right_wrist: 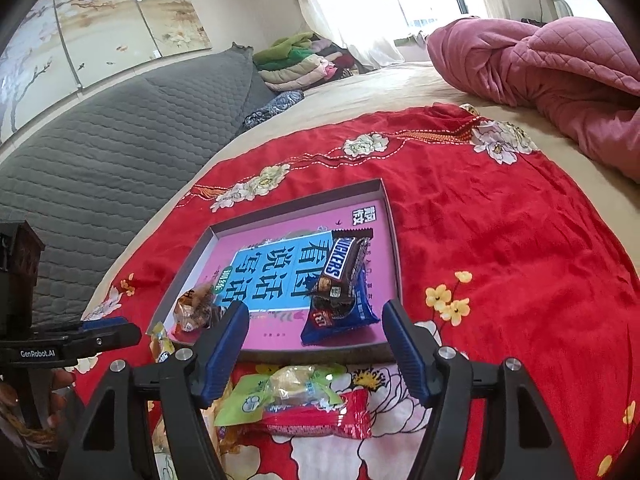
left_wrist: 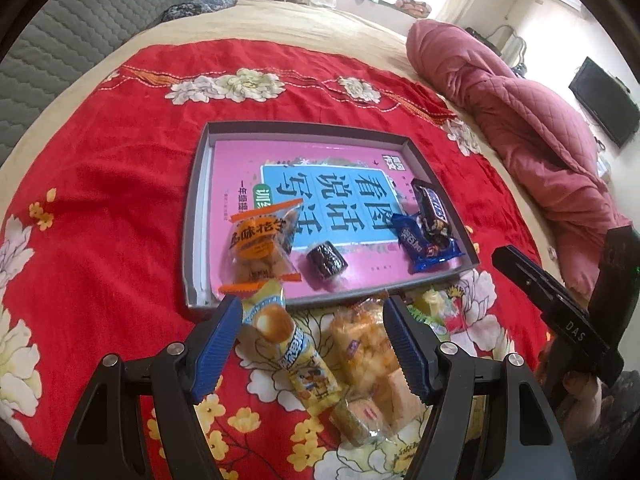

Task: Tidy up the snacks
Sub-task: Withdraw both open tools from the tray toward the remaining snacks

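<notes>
Some snacks already lie in the box on the bed, and the left hand-held gripper, spread wide and pinching nothing, hangs over the yellow snack pack, which probably needs grabbing next.

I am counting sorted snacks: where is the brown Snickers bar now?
The brown Snickers bar lies in the grey tray, right side in both views, resting on the blue snack packet.

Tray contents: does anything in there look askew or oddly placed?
Yes. The orange peanut packet hangs over the gray tray's near-left rim rather than lying inside, and the Snickers bar is stacked crookedly on the blue packet. No spills or damage visible.
</notes>
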Demonstrator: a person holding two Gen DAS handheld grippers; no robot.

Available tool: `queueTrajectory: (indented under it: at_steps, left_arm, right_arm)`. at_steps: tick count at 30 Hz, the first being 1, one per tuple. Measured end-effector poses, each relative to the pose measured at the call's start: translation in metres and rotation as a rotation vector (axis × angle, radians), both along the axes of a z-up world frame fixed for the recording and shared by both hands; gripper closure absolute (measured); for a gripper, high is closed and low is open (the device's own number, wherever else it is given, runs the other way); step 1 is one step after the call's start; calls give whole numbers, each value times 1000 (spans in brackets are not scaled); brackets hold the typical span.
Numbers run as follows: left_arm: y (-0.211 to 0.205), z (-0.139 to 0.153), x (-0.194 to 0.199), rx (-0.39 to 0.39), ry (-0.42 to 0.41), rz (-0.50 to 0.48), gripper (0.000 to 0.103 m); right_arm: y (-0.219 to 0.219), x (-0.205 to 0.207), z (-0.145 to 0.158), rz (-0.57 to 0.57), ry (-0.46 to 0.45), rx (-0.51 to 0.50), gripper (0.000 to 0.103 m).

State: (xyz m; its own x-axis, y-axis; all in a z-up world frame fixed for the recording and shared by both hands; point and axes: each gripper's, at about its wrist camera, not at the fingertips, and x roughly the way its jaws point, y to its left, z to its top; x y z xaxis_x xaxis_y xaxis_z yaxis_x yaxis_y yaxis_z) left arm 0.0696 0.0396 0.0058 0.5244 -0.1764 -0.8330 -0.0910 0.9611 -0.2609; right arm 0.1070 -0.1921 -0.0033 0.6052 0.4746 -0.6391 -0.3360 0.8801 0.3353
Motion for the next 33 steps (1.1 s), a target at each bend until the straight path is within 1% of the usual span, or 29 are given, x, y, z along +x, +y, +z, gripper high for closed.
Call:
queueTrajectory:
  at_steps: [9,19,25,33]
  left_arm:
    - [-3,-5,-9,-1,14,-22,29]
    - [-10,-14,-24,2,50,-57,29]
    - [-15,-17,-29,-6,60,-79,29]
    - [-22,-25,-36,-17,92,-107,29]
  right_arm:
    - [9,-12,-2,30,11,-26,34]
    - [10,-21,-3,34,29,-32,34]
    - [13,-26,-6,46,41,-48,34]
    - [13,-29,-8,42,49,-59,34]
